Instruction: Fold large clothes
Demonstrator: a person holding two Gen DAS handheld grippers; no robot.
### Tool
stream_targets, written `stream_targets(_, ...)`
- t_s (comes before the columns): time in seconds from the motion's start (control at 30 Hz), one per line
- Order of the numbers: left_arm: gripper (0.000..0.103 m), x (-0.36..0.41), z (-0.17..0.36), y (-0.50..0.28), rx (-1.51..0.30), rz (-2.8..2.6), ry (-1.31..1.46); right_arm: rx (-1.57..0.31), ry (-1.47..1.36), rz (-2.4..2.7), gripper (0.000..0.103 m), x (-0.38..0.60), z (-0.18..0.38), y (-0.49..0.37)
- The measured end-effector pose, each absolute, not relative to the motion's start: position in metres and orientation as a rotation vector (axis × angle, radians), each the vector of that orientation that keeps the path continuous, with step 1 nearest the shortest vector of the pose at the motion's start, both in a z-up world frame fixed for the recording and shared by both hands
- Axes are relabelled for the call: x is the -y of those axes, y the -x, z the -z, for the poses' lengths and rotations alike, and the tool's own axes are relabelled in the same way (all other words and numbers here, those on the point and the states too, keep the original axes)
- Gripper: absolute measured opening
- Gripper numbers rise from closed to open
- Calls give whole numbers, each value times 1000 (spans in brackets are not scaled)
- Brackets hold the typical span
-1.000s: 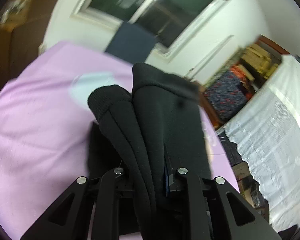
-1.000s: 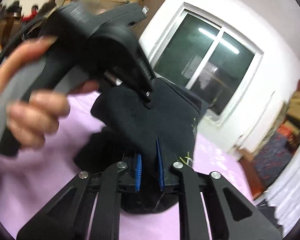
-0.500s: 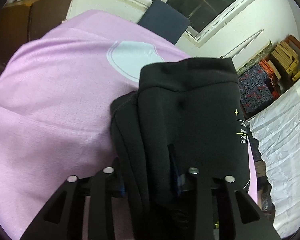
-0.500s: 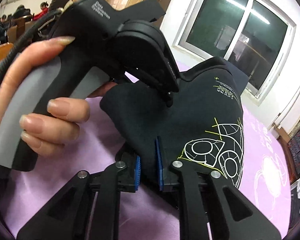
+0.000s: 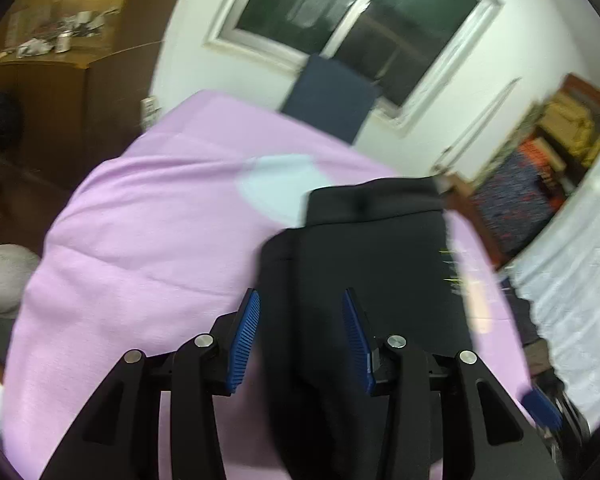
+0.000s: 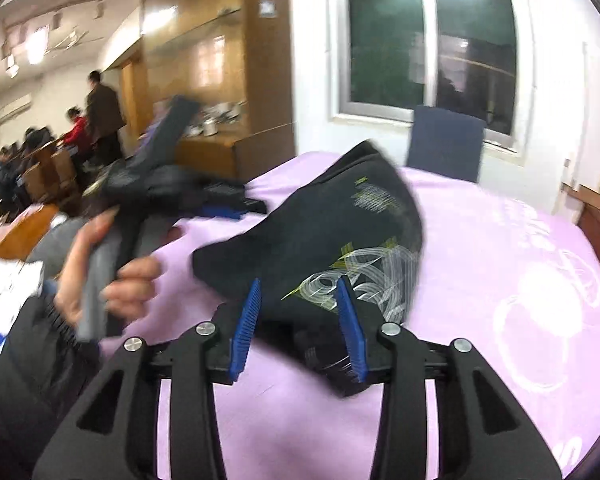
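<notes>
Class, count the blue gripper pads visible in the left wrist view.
2: one pad left of the black garment, the other pad over the garment itself.

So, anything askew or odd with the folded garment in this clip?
The black garment lies folded on the pink sheet, but its near left corner juts out unevenly and the printed panel looks rumpled. Both the left gripper and the right gripper are open around it. Motion blur hides finer detail.
</notes>
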State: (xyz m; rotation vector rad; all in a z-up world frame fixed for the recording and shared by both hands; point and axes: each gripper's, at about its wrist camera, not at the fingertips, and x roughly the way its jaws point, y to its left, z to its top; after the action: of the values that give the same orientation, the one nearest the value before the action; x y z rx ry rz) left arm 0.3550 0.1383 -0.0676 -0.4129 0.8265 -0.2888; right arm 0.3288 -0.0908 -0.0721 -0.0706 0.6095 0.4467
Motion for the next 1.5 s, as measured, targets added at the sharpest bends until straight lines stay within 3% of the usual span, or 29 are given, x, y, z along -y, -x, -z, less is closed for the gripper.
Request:
stream_targets(0.07,43,-125,60,-347,-793,353,401,-624,59,-426,9,93,65,-348)
stream_targets(0.17,43,-101,57,-345,-775,403,359,-653,23,-402,5,88,59,-384)
stream_targets(0.3,44,-69,92,-366,-898,371,240,-713,-6,-351,5,82,80,-432)
stream_targets(0.37,44,-62,109,-375,-958,321,195,-835,-25,-354,5,78,112,-461)
stream_targets(0.5,44,-58,113,-376,-951,304,161,-863,-125,-389,2,87,150,-469)
stream_targets(0.77,42,-56,103,-366,-942,273,153,-832,-201,-420,2,99,155,-460)
stream_targets(0.9,42,-55,83,-350,-860,253,122,-755,-201,-384,3,104,138,-440)
stream_targets(0.97,42,-56,72,-342,-816,246,122,-720,-183,-388,8,103,127,-425)
stream_targets(1.2,42,-48,60,-326,-761,197,67,-626,-114,-407,8,99,102,-373)
stream_targets(1.4,42,-40,90,-332,-852,165,-19,-731,-74,-412,7,87,139,-374)
stream_targets(1.5,43,-37,109,-338,-899,135,-67,-763,-183,-473,6,96,163,-381)
